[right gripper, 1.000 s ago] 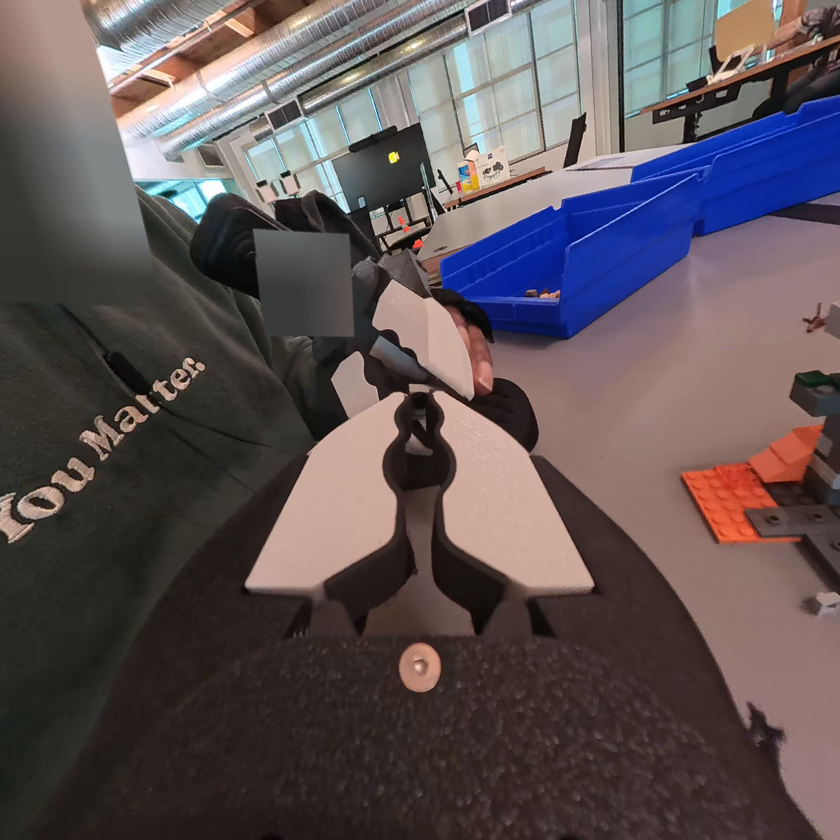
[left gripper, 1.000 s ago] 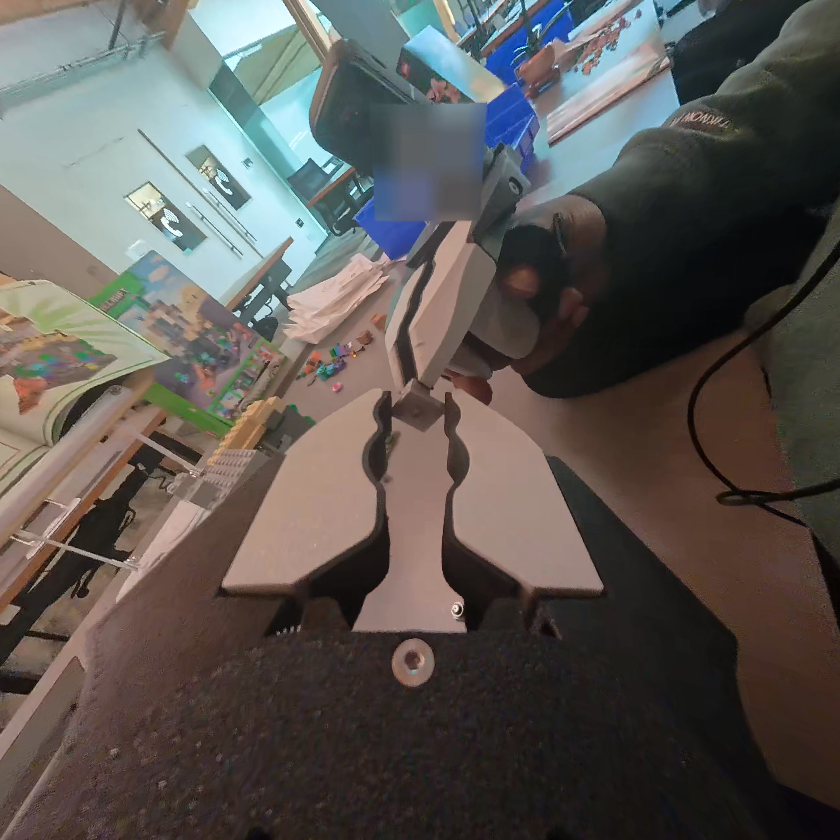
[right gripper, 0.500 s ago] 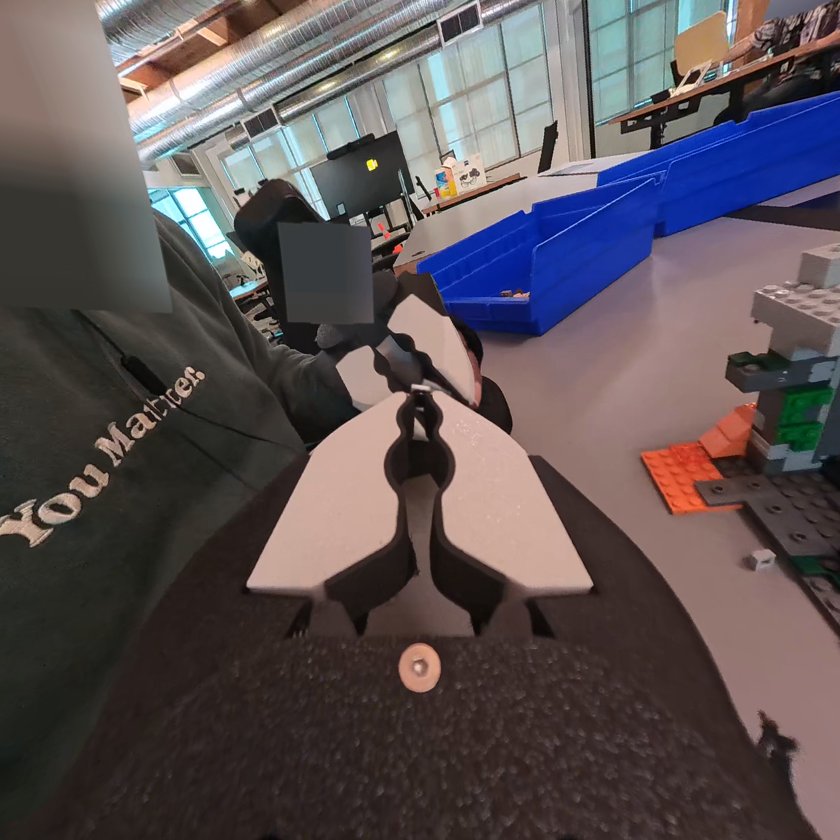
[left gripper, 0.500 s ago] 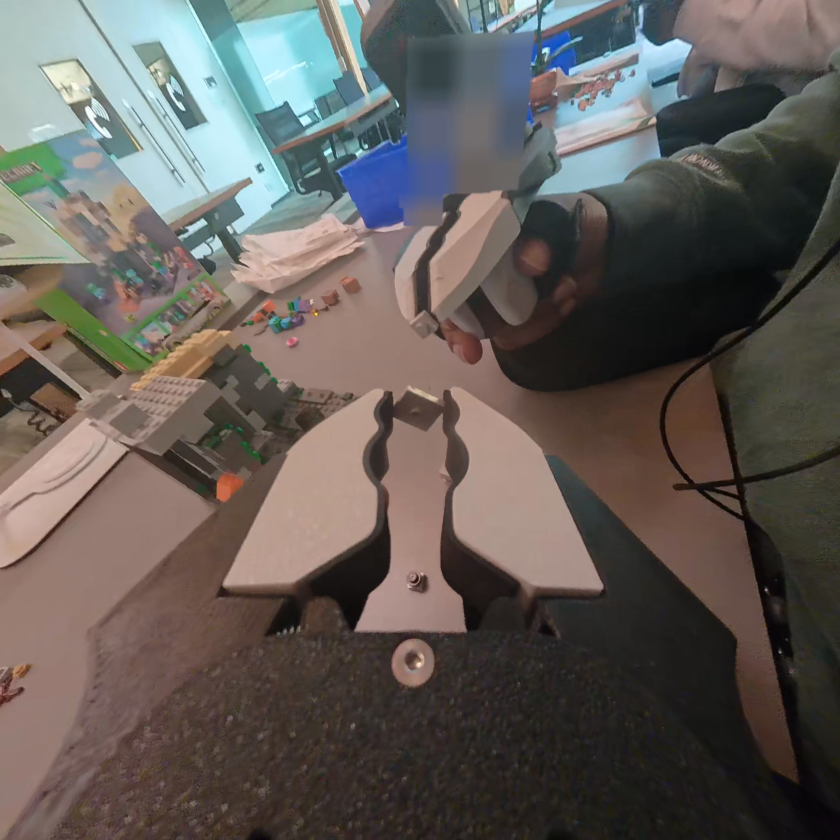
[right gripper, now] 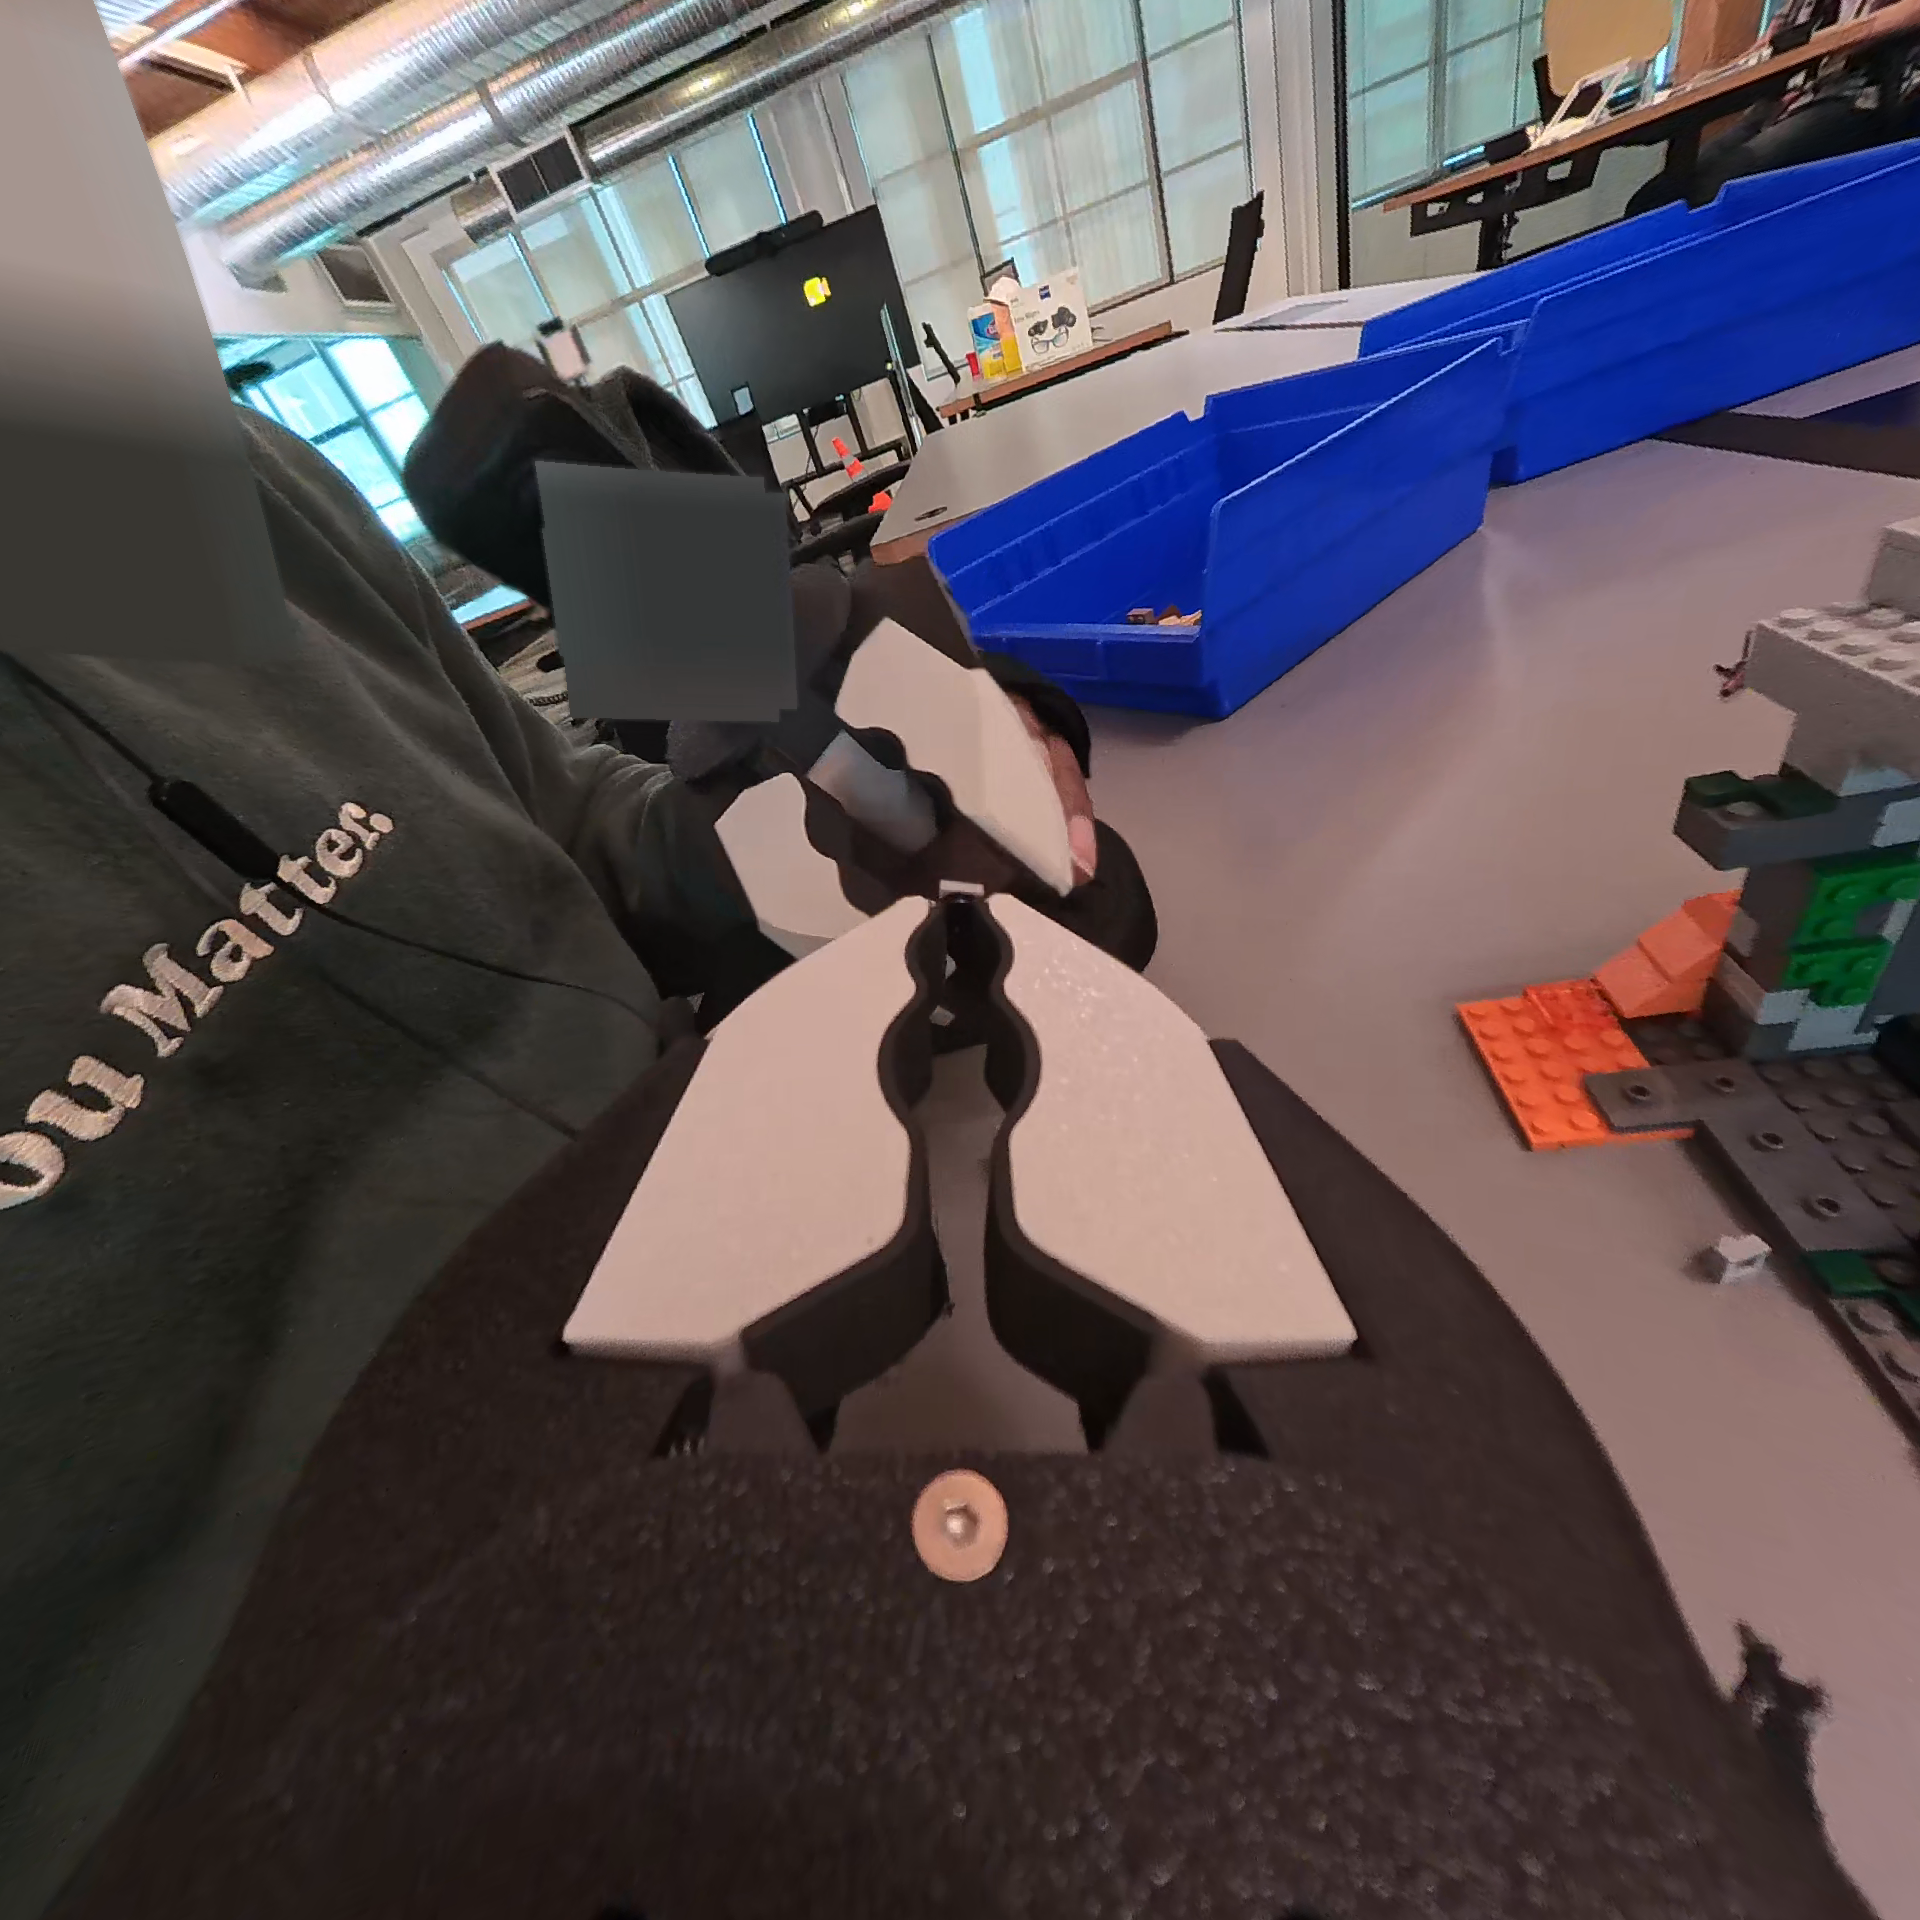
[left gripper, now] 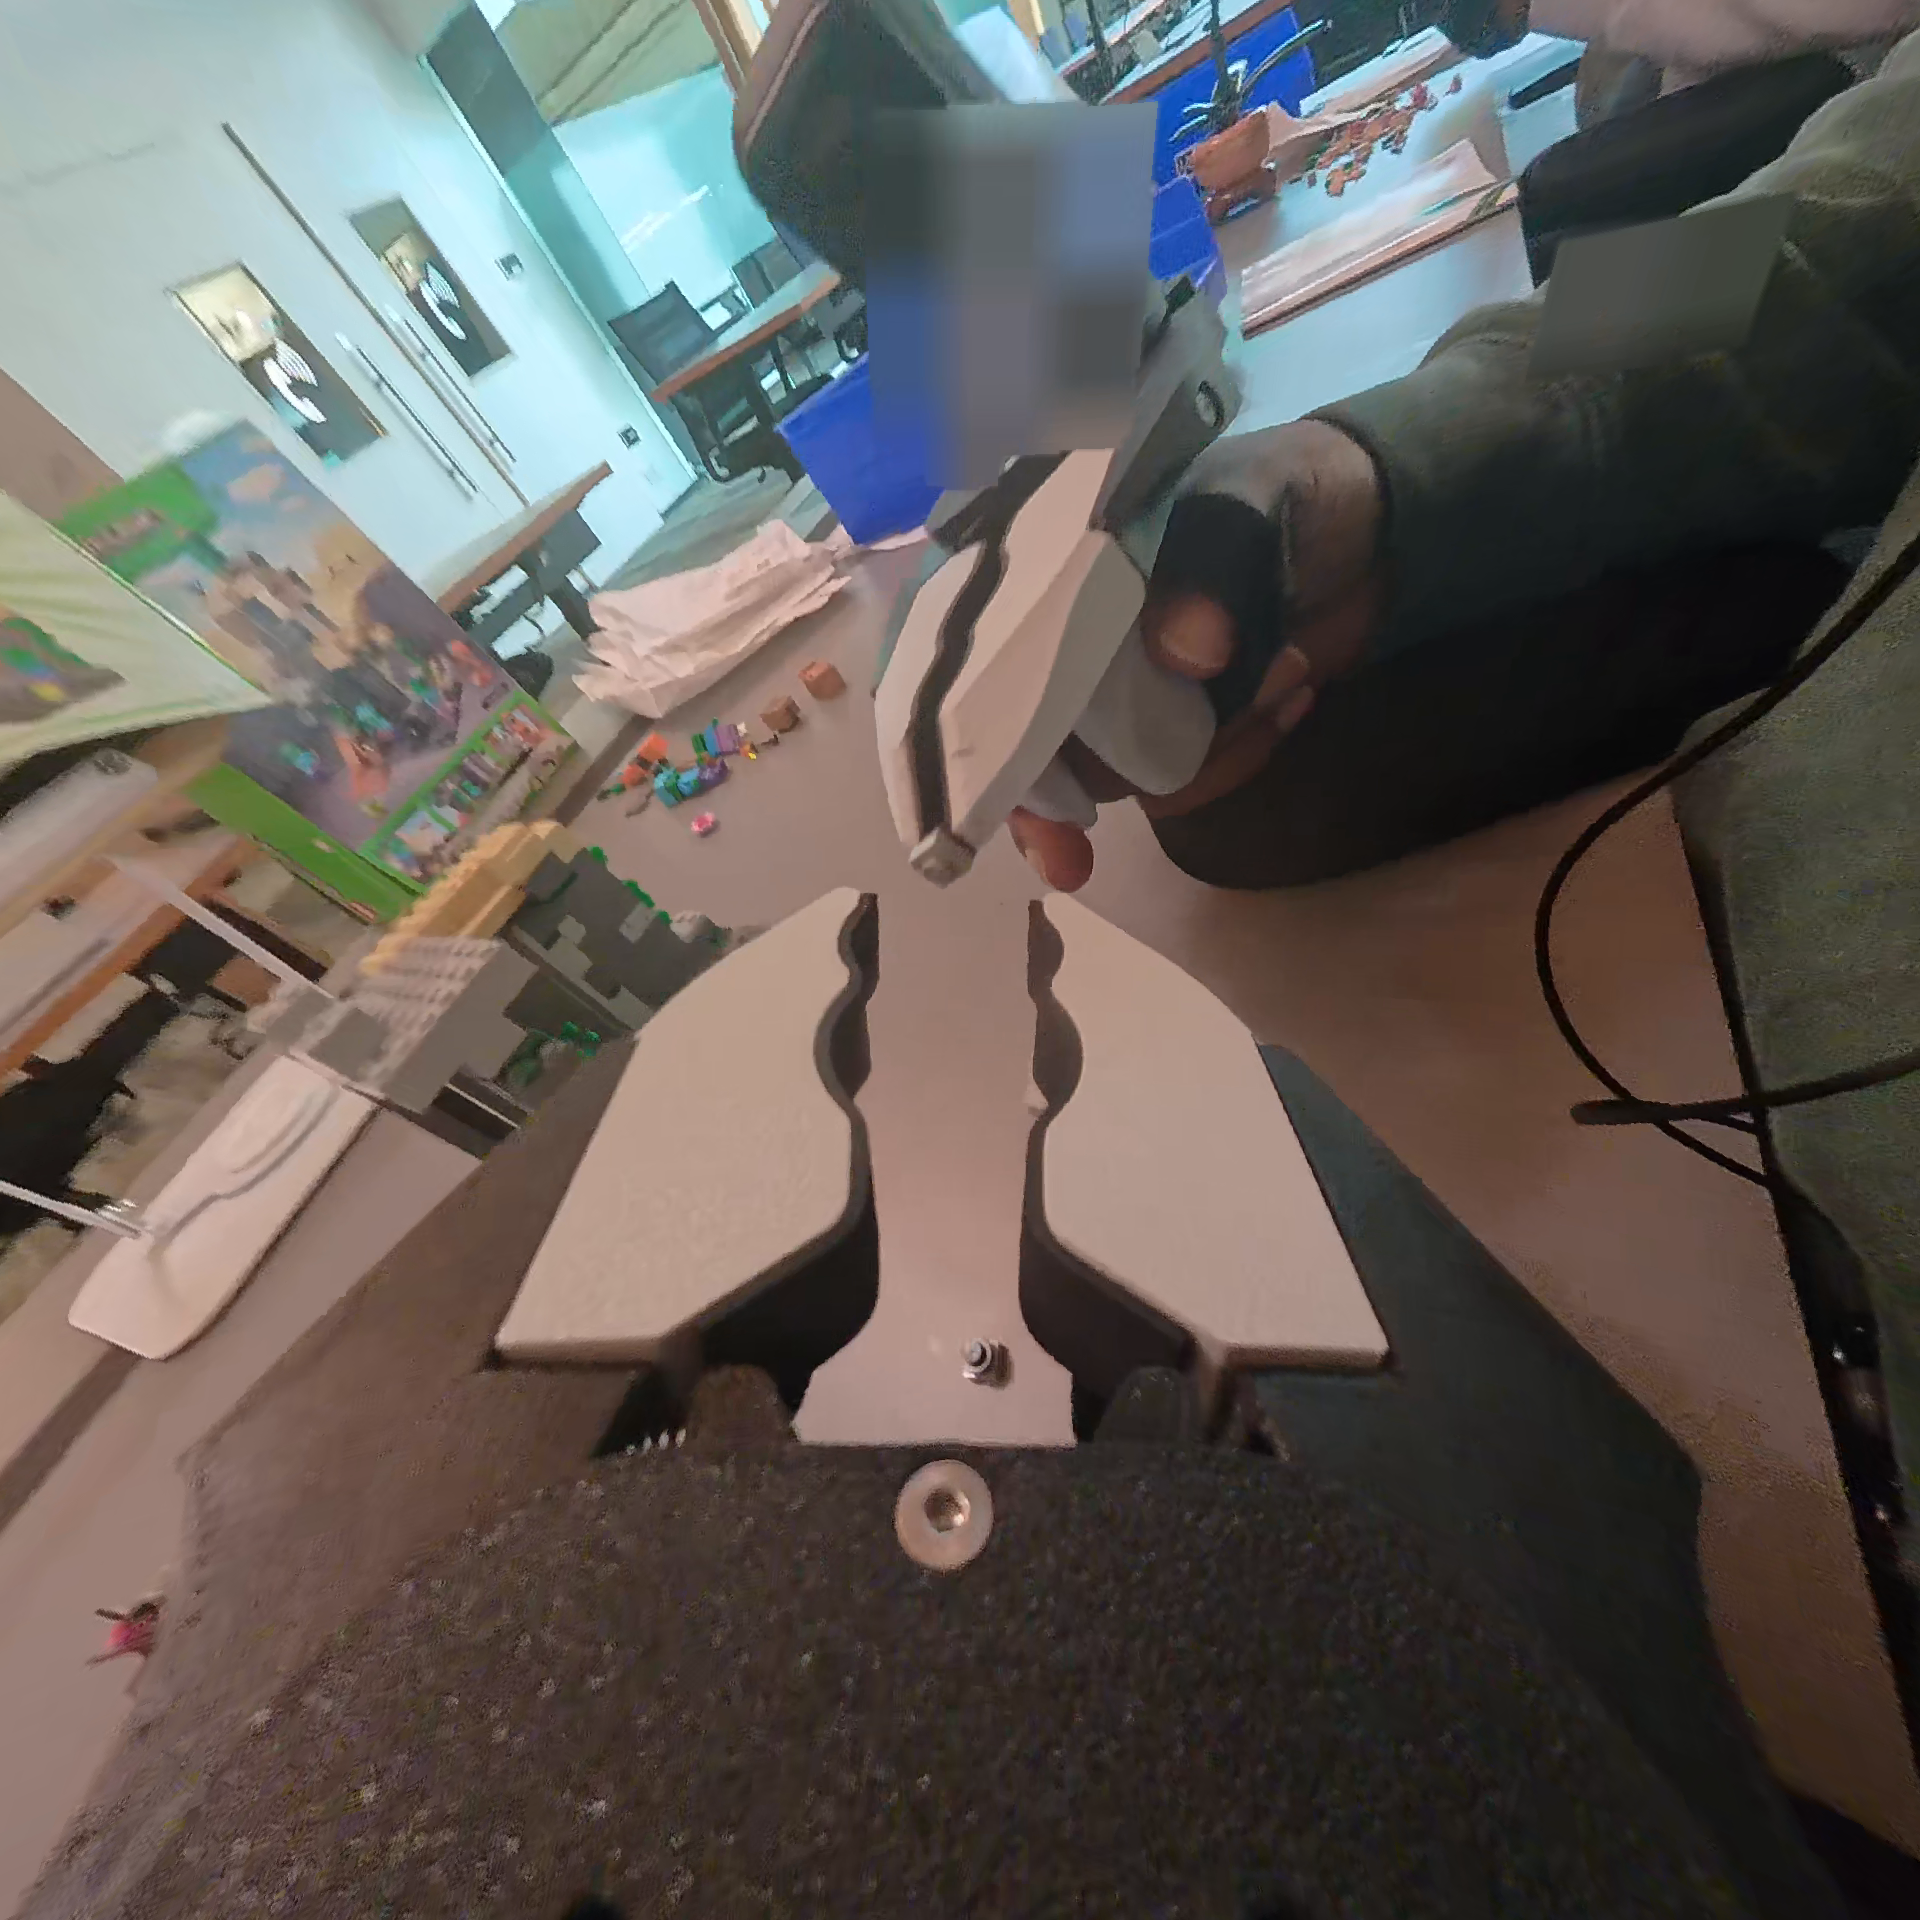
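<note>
Grey brick piece, small and square, is pinched at the very tips of the right gripper, whose fingers are pressed together on it. It is held in the air above the grey table, just in front of the left gripper and level with its fingertips. In the right wrist view only a pale sliver of the piece is seen at the closed tips.

The left gripper's fingers are spread, with a clear gap between them, and nothing is held or touched by them; the piece is seen just beyond that gap, not inside it. The two grippers are pointed at one another, tip to tip. The right gripper's handle is grasped by a hand in a dark fingerless glove, with a dark green sleeve behind it.

To the side, a brick-built model in grey, green and dark plates is stood on the table, with an orange plate at its base and a loose grey stud lying near. Farther off, blue bins are set in a row. In the left wrist view, scattered coloured bricks, a stack of paper bags, a printed box and a black cable are seen.
</note>
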`<action>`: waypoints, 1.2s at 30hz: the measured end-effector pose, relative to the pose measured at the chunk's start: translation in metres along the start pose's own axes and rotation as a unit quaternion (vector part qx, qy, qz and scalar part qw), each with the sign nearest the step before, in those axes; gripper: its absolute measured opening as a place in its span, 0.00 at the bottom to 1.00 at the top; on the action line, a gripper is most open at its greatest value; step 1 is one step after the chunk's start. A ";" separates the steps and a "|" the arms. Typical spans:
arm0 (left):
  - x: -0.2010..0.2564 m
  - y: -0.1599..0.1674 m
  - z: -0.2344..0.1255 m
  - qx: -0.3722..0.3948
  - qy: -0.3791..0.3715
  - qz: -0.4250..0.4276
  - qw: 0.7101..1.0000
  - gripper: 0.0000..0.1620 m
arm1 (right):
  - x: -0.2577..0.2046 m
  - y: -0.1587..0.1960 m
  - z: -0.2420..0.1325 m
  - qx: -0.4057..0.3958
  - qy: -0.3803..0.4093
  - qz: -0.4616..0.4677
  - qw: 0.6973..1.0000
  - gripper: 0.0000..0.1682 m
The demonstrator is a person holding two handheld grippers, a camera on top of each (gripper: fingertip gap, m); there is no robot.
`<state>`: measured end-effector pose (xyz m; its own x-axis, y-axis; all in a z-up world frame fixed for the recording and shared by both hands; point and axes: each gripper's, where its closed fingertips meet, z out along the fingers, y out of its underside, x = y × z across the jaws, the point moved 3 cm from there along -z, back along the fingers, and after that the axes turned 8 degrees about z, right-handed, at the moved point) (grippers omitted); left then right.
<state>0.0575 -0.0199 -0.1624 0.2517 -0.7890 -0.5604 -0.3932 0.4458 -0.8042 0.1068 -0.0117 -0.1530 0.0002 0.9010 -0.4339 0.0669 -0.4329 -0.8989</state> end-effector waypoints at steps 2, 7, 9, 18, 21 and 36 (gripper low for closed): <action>0.000 -0.005 0.000 0.001 -0.019 0.033 0.999 0.14 | -0.001 0.000 0.001 -0.003 -0.003 0.003 1.000 0.02; -0.001 -0.010 0.000 -0.007 -0.054 0.104 0.993 0.06 | -0.006 0.000 0.003 -0.007 -0.019 0.015 1.000 0.02; 0.000 -0.010 -0.001 -0.014 -0.055 0.112 0.992 0.05 | -0.006 0.000 0.003 -0.009 -0.021 0.020 1.000 0.02; -0.002 -0.012 -0.004 -0.016 -0.044 0.077 0.996 0.05 | -0.007 -0.003 -0.001 0.005 -0.033 0.032 0.999 0.00; -0.010 -0.002 -0.013 -0.027 -0.045 0.053 0.997 0.05 | -0.005 -0.007 -0.012 0.024 -0.032 0.033 0.999 0.00; -0.009 -0.010 -0.003 -0.044 -0.094 0.167 0.981 0.05 | -0.002 -0.007 0.009 0.010 -0.019 0.086 0.996 0.07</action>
<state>0.0566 -0.0189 -0.1484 0.2520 -0.5097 -0.8226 -0.5538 0.6211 -0.5545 0.0971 -0.0108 -0.1466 -0.0282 0.8119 -0.5832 0.0499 -0.5815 -0.8120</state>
